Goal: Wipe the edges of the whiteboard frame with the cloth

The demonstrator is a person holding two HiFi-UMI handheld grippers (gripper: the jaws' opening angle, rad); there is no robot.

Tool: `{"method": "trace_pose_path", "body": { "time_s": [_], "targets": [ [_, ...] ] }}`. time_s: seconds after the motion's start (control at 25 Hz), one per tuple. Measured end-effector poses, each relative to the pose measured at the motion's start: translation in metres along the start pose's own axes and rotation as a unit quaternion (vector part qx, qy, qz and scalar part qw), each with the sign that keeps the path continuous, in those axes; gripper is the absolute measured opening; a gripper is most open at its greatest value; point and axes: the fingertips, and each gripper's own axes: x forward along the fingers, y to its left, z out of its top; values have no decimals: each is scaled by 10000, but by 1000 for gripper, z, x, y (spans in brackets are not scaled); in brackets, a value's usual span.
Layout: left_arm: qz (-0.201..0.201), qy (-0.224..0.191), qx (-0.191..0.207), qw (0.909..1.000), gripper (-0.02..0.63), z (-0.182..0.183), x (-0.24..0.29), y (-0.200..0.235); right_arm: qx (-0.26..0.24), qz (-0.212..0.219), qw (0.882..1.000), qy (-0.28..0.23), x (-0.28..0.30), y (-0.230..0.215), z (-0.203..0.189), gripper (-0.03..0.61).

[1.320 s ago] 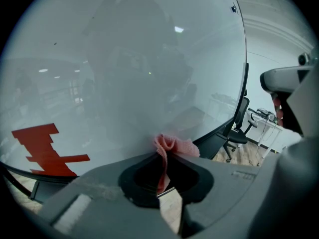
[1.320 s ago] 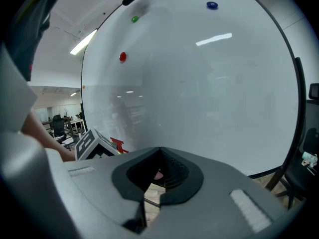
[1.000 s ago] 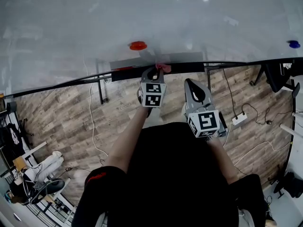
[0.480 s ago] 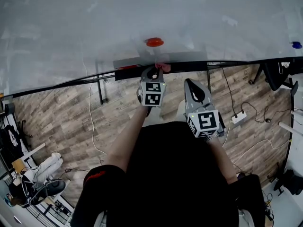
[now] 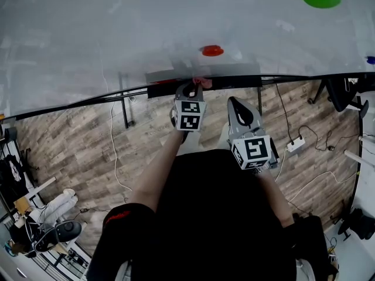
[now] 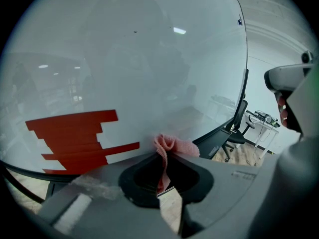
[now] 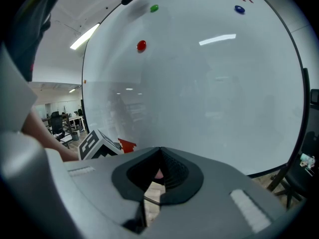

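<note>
Pink cloth (image 6: 169, 146) bunched lengthwise toward whiteboard (image 6: 149, 59)

Head cam looks steeply down past the person's torso (image 5: 217, 215) onto whiteboard (image 5: 117, 28) bottom edge and floor (image 5: 70, 145). Left claw (image 6: 162, 156) cam sits v. close to board, cloth (image 6: 174, 146) right before it. Right claw (image 7: 159, 156) cam hangs back, prob. square-on; it shares red magnet (image 7: 141, 45) w/ head cam.

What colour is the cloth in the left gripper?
Pink. The cloth shows best in the left gripper view.
</note>
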Motion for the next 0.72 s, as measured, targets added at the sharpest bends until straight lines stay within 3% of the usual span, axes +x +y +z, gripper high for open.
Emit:
{"method": "trace_pose_path", "body": {
  "time_s": [0.72],
  "targets": [
    [-71, -51, 33, 10000, 28, -5, -17, 34, 0, -146, 9999, 18, 11, 39, 2, 2]
  ]
}}
